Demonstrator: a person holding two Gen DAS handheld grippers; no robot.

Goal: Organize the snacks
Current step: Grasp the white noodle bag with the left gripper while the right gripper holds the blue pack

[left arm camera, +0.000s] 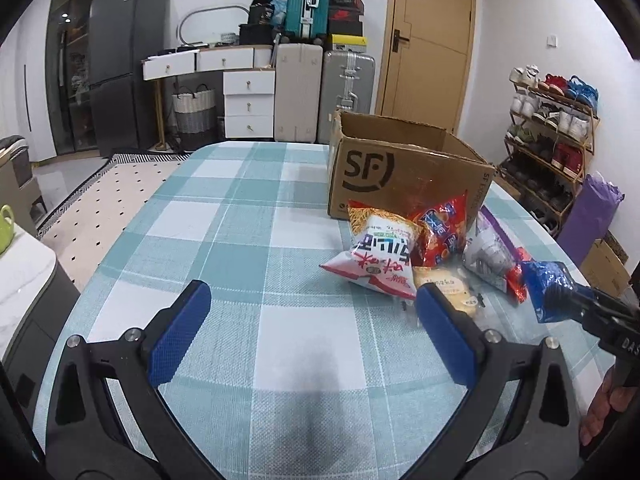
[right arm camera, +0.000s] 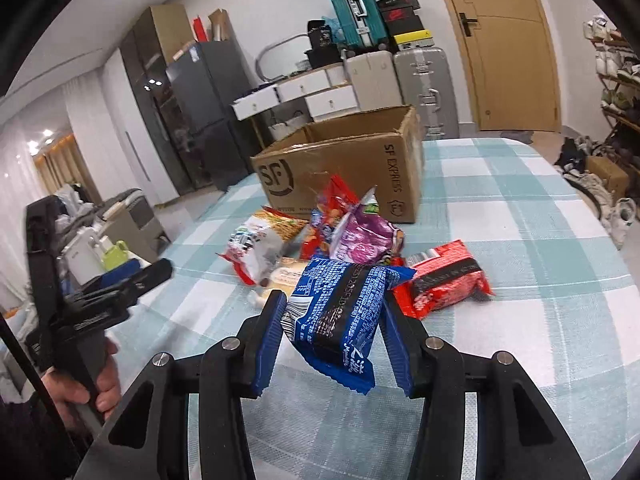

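My right gripper [right arm camera: 334, 304] is shut on a blue snack packet [right arm camera: 340, 312], held above the table; the packet also shows in the left wrist view [left arm camera: 548, 288]. My left gripper [left arm camera: 312, 300] is open and empty over the tablecloth, left of the snack pile. The pile holds a white-and-red chip bag [left arm camera: 376, 256], a red bag [left arm camera: 444, 232], a purple bag [right arm camera: 360, 236], a pale packet [left arm camera: 444, 284] and a red packet [right arm camera: 444, 280]. An open SF cardboard box [left arm camera: 400, 168] stands behind the pile.
The table has a teal-and-white checked cloth [left arm camera: 240, 240]. A shoe rack [left arm camera: 552, 132] stands to the right, suitcases [left arm camera: 324, 92] and drawers [left arm camera: 248, 100] behind. A white side counter with a green mug [left arm camera: 6, 224] is at the left.
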